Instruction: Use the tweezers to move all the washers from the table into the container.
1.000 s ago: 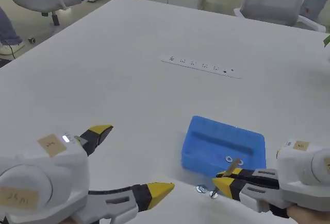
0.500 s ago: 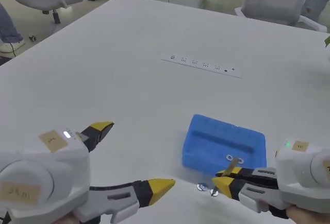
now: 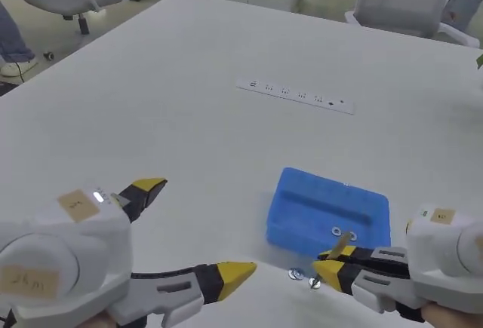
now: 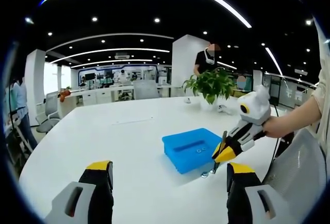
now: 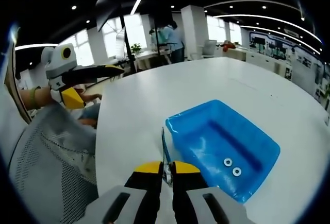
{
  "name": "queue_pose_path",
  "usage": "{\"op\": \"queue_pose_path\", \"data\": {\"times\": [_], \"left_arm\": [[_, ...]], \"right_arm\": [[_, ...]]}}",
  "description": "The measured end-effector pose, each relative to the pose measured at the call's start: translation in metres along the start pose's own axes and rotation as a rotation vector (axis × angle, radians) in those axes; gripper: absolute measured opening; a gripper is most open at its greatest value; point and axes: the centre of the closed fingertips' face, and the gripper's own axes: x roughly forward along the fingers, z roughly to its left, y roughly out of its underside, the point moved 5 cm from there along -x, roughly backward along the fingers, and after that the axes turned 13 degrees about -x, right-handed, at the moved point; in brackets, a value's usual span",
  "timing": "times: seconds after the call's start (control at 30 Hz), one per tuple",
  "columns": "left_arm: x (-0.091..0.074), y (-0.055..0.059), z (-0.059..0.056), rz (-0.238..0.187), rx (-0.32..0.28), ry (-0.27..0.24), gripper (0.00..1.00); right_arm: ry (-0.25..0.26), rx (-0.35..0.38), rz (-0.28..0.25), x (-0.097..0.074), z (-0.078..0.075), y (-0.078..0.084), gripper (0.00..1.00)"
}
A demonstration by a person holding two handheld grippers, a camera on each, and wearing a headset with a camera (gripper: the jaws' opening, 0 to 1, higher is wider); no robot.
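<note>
The right tool (image 3: 326, 271), gripping the tweezers (image 3: 340, 246), seems to have dipped slightly beside the container (image 3: 290, 226).

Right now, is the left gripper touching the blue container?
Apart. In the head view, a strip of bare white table lies between the open left gripper and the blue container.

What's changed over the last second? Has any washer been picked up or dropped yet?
Nothing visibly moved; only the head view shifted slightly. The right gripper stays shut on the tweezers, near the loose washers in front of the container. No washer has been picked up. Two more washers lie inside. The left gripper stays open and empty.
</note>
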Motion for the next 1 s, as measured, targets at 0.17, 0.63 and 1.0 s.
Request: {"op": "queue_pose_path", "data": {"times": [0.17,0.63,1.0], "left_arm": [[0.000,0.000,-0.001,-0.001,0.002,0.002,0.93],[0.000,-0.001,-0.001,-0.003,0.005,0.005,0.94],[-0.001,-0.002,-0.001,-0.009,0.001,0.002,0.93]], "right_arm": [[-0.007,-0.088,0.039,0.000,0.004,-0.002,0.02],[-0.030,-0.023,-0.078,-0.020,-0.010,-0.046,0.02],[0.010,0.061,-0.122,-0.023,-0.045,-0.067,0.02]]}}
